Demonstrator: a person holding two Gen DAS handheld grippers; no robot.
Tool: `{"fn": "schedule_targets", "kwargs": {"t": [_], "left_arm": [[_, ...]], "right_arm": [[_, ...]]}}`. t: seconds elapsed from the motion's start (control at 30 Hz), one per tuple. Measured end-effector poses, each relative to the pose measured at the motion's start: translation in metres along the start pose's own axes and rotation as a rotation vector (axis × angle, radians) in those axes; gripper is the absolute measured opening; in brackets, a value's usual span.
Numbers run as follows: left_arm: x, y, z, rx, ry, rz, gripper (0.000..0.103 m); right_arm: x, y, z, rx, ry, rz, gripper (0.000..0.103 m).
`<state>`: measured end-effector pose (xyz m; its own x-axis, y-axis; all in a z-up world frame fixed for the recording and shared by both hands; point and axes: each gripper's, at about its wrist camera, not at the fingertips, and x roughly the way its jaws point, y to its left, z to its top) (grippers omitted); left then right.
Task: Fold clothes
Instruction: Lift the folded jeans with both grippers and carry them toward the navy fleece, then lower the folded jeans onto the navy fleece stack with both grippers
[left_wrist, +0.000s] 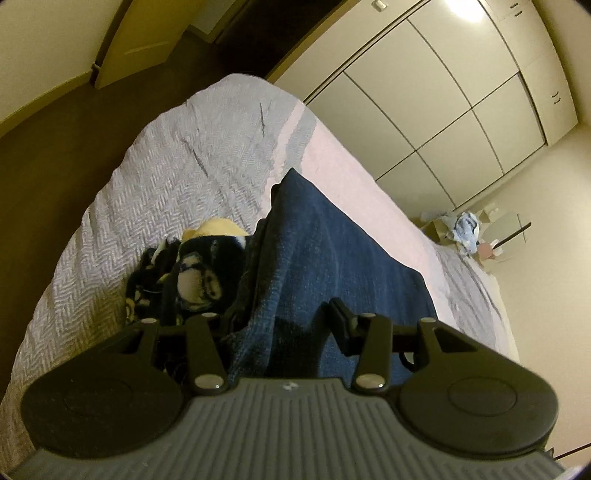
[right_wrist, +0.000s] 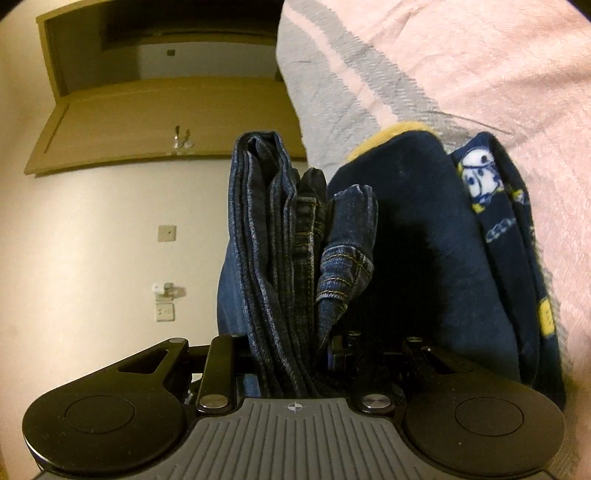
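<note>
Left wrist view: folded blue jeans (left_wrist: 332, 251) lie long and flat across the bed (left_wrist: 177, 173), running forward from the left tongs (left_wrist: 288, 325). Denim fills the gap between the fingers; only the right finger (left_wrist: 341, 325) shows, the other is hidden in cloth. The linkage looks drawn in around the fabric, so the tongs appear clamped on the jeans. To the left, touching the jeans, sits a dark fleece garment (left_wrist: 184, 280) with pale printed figures and a yellow patch at its far end. Only this view gives the room: cream panelled wardrobe (left_wrist: 443, 99), brown floor, a small heap of things in the far corner.

Right wrist view: the jeans (right_wrist: 273, 236) seen edge-on, several stacked layers with orange stitched hems, pinched between the fingers of the right tongs (right_wrist: 291, 354), narrow grip. The fleece (right_wrist: 424, 236) lies just right, soft nap, penguin-like print. This view alone shows the door (right_wrist: 166, 122) and wall sockets.

Bed cover: grey herringbone weave, with a pink plush band (right_wrist: 480, 74).
</note>
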<state>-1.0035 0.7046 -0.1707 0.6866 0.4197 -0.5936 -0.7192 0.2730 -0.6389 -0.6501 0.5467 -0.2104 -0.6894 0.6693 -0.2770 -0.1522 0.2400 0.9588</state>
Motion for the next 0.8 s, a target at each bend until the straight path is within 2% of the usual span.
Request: {"fn": "schedule_targets", "kwargs": {"t": [0.07,0.2,0.23,0.3,0.37,0.4,0.47,0.5,0.57,0.63,0.67,0.73,0.8], "left_arm": [[0.014,0.012,-0.003,0.002,0.022,0.021,0.043],[0.031,0.038,-0.015,-0.071,0.051,0.047,0.051],[0.03,0.04,-0.017,-0.082,0.043,0.041,0.051],[0.021,0.036,-0.015,-0.067,0.025,0.059,0.051],[0.007,0.031,-0.012,-0.048,-0.016,0.138,0.05],[-0.003,0.028,-0.012,-0.046,-0.037,0.177,0.046],[-0.02,0.022,-0.01,-0.036,-0.082,0.253,0.042],[-0.029,0.015,-0.011,-0.02,-0.092,0.266,0.037],[-0.044,-0.006,-0.016,0.058,-0.111,0.275,0.026],[-0.05,-0.029,-0.023,0.165,-0.097,0.263,0.02],[-0.048,-0.037,-0.027,0.211,-0.087,0.253,0.019],[-0.043,-0.05,-0.036,0.28,-0.055,0.226,0.018],[-0.033,-0.058,-0.046,0.339,-0.02,0.227,0.018]], "right_arm": [[0.006,-0.009,0.002,-0.009,-0.01,-0.04,0.03],[0.023,-0.026,0.002,-0.019,-0.012,-0.204,0.055],[0.026,-0.03,0.002,-0.023,-0.012,-0.244,0.057],[0.023,-0.022,0.002,-0.058,-0.021,-0.267,0.059],[0.013,-0.008,-0.001,-0.15,-0.052,-0.324,0.059],[0.009,0.0,-0.002,-0.197,-0.067,-0.353,0.059],[-0.003,0.018,-0.008,-0.325,-0.119,-0.419,0.059],[-0.006,0.029,-0.012,-0.405,-0.138,-0.455,0.059],[-0.013,0.048,-0.026,-0.579,-0.17,-0.517,0.059],[-0.015,0.068,-0.049,-0.77,-0.185,-0.567,0.057],[-0.011,0.077,-0.059,-0.863,-0.187,-0.579,0.055],[0.002,0.086,-0.082,-1.032,-0.155,-0.612,0.038],[0.018,0.083,-0.097,-1.125,-0.109,-0.63,0.028]]}}
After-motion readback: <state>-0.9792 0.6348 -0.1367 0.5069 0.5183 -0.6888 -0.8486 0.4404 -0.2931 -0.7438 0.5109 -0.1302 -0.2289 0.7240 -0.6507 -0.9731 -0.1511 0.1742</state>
